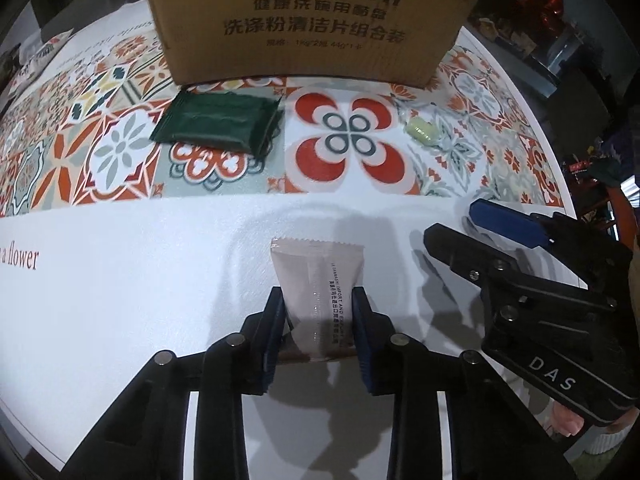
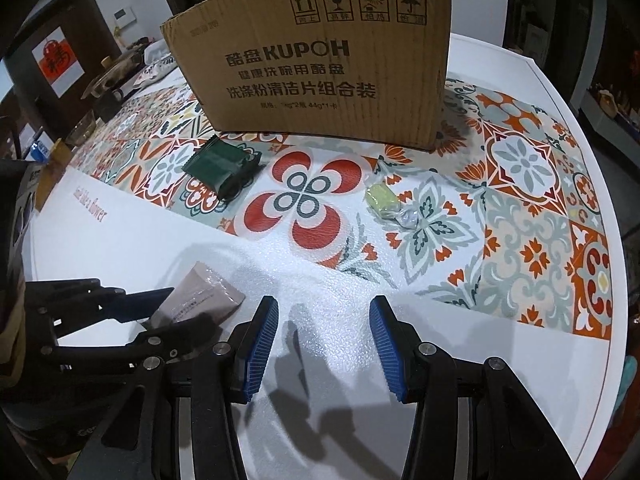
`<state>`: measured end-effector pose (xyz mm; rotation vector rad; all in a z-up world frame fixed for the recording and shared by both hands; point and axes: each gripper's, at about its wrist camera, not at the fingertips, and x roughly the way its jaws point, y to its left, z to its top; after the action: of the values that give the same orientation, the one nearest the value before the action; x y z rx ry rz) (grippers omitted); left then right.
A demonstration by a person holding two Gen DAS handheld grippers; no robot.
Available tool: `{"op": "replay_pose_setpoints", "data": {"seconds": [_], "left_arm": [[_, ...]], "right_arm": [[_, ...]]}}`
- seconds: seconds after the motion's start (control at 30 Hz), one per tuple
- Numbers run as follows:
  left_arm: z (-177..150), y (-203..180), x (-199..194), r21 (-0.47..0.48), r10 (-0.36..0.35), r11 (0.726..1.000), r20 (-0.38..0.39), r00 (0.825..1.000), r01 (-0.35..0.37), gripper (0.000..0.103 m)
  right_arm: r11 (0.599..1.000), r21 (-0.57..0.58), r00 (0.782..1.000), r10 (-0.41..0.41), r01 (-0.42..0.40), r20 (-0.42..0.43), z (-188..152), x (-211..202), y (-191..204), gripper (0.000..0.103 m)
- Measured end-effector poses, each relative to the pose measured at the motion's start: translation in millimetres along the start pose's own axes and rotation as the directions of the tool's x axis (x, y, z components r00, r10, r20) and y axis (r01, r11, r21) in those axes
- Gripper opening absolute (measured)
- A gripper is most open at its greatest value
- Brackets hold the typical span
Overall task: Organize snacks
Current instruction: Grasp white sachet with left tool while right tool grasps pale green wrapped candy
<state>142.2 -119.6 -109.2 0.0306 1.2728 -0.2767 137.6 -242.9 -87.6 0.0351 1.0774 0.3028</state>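
Pinkish-grey foil marks the sachet (image 1: pixel 316 300) that lies on the white part of the table (image 1: pixel 120 300), near its front edge. Its long axis runs away from the left wrist camera toward the box (image 1: pixel 316 20); the serrated end points at the box and the other end lies between the left gripper (image 1: pixel 318 320) pads. Those blue pads press both long sides of the sachet, the jaws narrowed to its width. In the right wrist view the sachet (image 2: pixel 200 300) shows tilted, its far end aimed up and left.

Just to its right the right gripper (image 2: pixel 324 340) hangs over bare white table with its jaws partly apart and nothing between them. It stands close beside the left gripper (image 2: pixel 160 312), so room on that side is tight.

Farther off, on the tiled pattern, a green packet (image 1: pixel 216 124) lies just before the box's left corner, long axis crosswise. A pale yellow candy (image 1: pixel 420 130) in clear wrap lies to the right, well apart from the packet, with an open red flower tile between them. The table's curved right edge (image 2: pixel 600 280) is well clear of the candy (image 2: pixel 382 198). Open white surface spreads to the sachet's left.
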Motion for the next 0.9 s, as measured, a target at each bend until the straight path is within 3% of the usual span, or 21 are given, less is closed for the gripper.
{"op": "replay_pose_setpoints", "data": {"seconds": [0.6,0.9], "left_arm": [[54.8,-9.5,-10.2,-0.003,0.022,1.000,0.119,0.993,-0.021,0.031],[68.9,-12.6,-0.7,0.007,0.040,0.999,0.125,0.991,-0.042,0.031]], "right_arm": [[0.999,0.036,1.000,-0.010,0.010,0.019,44.8,8.4,-30.0,0.049],[0.996,-0.046,0.997,-0.073,0.073,0.000,62.8,28.3,-28.9,0.044]]}}
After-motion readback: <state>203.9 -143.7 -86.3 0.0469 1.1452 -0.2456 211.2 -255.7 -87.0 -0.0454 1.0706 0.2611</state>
